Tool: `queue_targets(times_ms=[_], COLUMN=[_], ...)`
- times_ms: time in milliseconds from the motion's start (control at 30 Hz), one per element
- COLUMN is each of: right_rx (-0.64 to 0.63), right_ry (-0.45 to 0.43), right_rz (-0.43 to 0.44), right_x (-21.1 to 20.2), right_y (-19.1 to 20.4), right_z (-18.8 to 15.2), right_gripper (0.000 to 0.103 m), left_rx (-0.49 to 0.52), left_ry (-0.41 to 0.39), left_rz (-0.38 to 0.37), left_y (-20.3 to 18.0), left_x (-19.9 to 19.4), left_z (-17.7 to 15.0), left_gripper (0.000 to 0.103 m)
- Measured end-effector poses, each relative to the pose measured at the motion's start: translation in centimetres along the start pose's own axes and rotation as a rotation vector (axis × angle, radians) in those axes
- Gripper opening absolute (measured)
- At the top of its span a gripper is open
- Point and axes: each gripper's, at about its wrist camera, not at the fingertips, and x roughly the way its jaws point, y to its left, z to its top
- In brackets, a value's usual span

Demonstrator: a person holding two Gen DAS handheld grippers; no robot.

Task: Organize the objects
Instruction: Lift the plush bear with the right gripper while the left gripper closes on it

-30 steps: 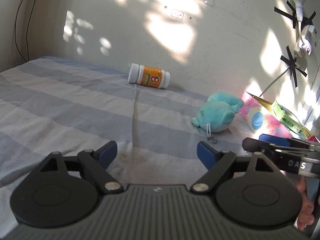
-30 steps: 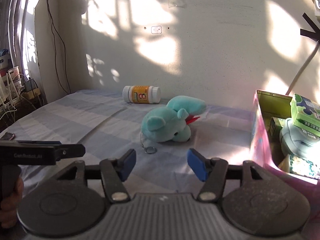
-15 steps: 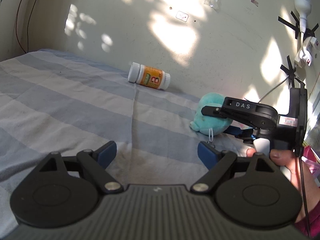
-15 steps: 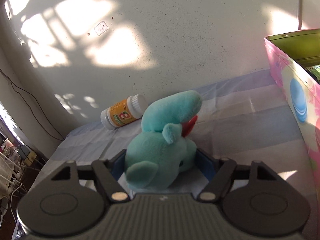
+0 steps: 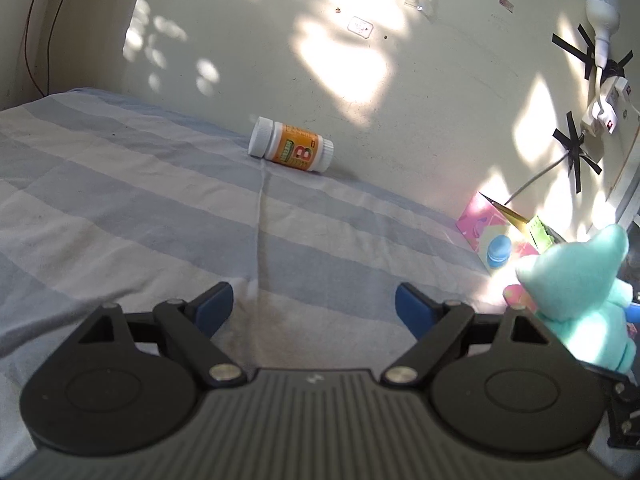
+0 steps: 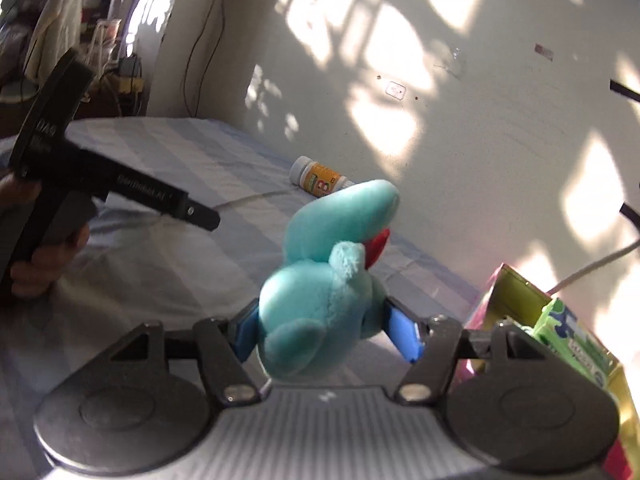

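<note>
The right gripper (image 6: 326, 330) pinches the teal plush toy (image 6: 320, 312) between its blue pads, lifted off the striped bedsheet (image 5: 160, 208), just beside the pink box (image 6: 516, 292) on the right. The left gripper (image 5: 314, 306) hovers spread, nothing between its fingers. An orange pill bottle (image 5: 291, 149) lies far off by the wall.

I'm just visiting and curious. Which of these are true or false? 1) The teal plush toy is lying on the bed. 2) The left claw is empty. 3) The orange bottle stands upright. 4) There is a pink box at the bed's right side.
1) False: the teal plush toy is held off the bed in the right claw.
2) True: the left claw is open, holding nothing.
3) False: the orange bottle lies on its side near the wall.
4) True: the pink box sits there.
</note>
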Motion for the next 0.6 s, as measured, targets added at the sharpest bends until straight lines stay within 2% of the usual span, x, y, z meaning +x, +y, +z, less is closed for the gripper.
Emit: queue_targets(times_ms=[100, 167, 267, 300, 367, 433, 533, 600], right_rx=[-0.322, -0.444, -0.512, -0.509, -0.499, -0.432, -0.308, -0.173], right_ry=[0.037, 0.046, 0.019, -0.004, -0.038, -0.055, -0.075, -0.101], right_rz=[-0.099, -0.116, -0.062, -0.05, -0.037, 0.003, 0.042, 0.097], right_x=[-2.7, -3.2, -3.4, -3.3, -3.5, -3.7, -4.6, -5.5], right_y=[3.5, 5.5, 7.9, 8.6, 9.3, 9.1, 7.9, 5.9], right_z=[-1.6, -2.4, -2.9, -2.9, -2.7, -2.3, -2.0, -1.9], right_gripper=[0.074, 0.076, 0.093, 0.097, 0.099, 0.1, 0.1, 0.1], left_rx=[0.063, 0.104, 0.121, 0.118, 0.11, 0.106, 0.098, 0.086], left_ry=[0.007, 0.008, 0.019, 0.023, 0.033, 0.037, 0.03, 0.029], left_rz=[-0.008, -0.014, -0.05, -0.061, -0.082, -0.091, -0.105, -0.125], left_y=[-1.2, -2.0, -2.9, -3.0, -3.1, -3.2, -3.3, -3.5], left_x=[-0.2, -0.8, -2.0, -2.4, -3.1, -3.9, -4.9, -5.4], left_z=[-0.3, -0.7, -1.2, -1.3, -1.4, -1.3, -1.0, -0.6], left_gripper=[0.09, 0.09, 0.09, 0.09, 0.09, 0.09, 0.09, 0.09])
